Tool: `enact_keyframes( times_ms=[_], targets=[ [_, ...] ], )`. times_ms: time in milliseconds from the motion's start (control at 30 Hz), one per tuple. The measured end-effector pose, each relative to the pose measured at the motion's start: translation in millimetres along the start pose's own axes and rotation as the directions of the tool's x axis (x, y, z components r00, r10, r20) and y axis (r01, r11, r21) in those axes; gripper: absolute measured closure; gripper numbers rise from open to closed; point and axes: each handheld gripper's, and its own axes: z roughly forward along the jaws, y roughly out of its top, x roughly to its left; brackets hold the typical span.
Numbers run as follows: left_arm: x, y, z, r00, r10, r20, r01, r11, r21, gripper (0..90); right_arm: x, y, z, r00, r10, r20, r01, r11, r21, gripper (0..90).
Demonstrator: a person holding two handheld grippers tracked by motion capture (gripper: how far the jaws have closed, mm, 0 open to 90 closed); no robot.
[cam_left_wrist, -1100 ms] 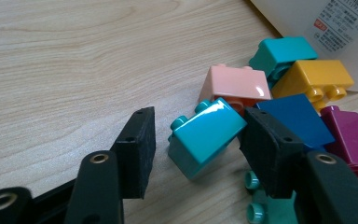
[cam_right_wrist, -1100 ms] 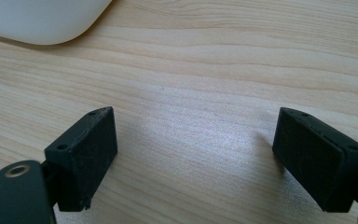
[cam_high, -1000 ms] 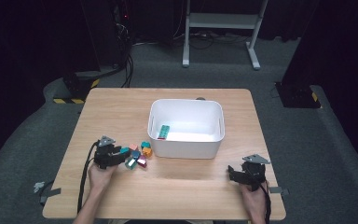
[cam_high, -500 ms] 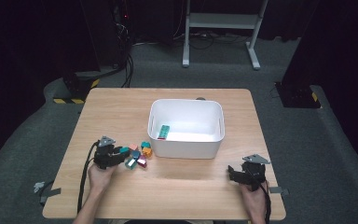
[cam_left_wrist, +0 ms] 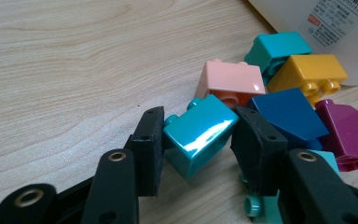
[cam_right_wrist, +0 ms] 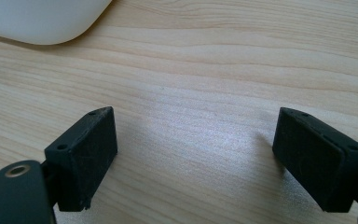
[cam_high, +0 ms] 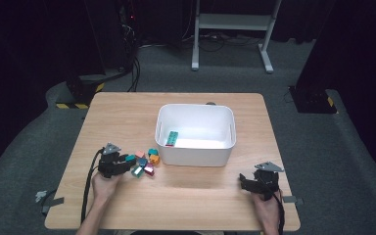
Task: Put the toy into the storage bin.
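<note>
Both fingers (cam_left_wrist: 149, 149) of the left gripper (cam_left_wrist: 196, 140), jaws just closing, clamp the teal brick (cam_left_wrist: 199, 134) squarely between them (tilted, beside the pink brick (cam_left_wrist: 230, 79)), while the right gripper (cam_right_wrist: 196, 158) rests spread and empty over the table (cam_right_wrist: 205, 70).

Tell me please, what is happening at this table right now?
A person sorts toy bricks with two handheld grippers. The left gripper has just been closing and its fingers now press on a teal brick from the small pile beside the white bin. One green brick already lies inside the bin. The right gripper waits open over bare wooden table, holding nothing.
</note>
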Motion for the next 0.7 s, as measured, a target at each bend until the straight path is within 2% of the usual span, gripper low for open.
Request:
enact_keyframes(
  times_ms=[333, 700],
  targets=[
    [0.3, 1.3, -7.3, 1.0, 0.002, -0.002, -0.002, 1.0, -0.009, 54.9, -0.1, 0.0, 0.1, 1.0, -0.001, 0.0, 0.001, 1.0, -0.001, 13.4],
    [-0.2, 7.5, -24.7, 0.9999, -0.002, 0.014, 0.002, 0.9996, -0.029, 55.0, 0.0, 0.0, 0.0, 1.0, 0.0, 0.0, 0.0, 1.0, 0.0, 13.4]
  ],
)
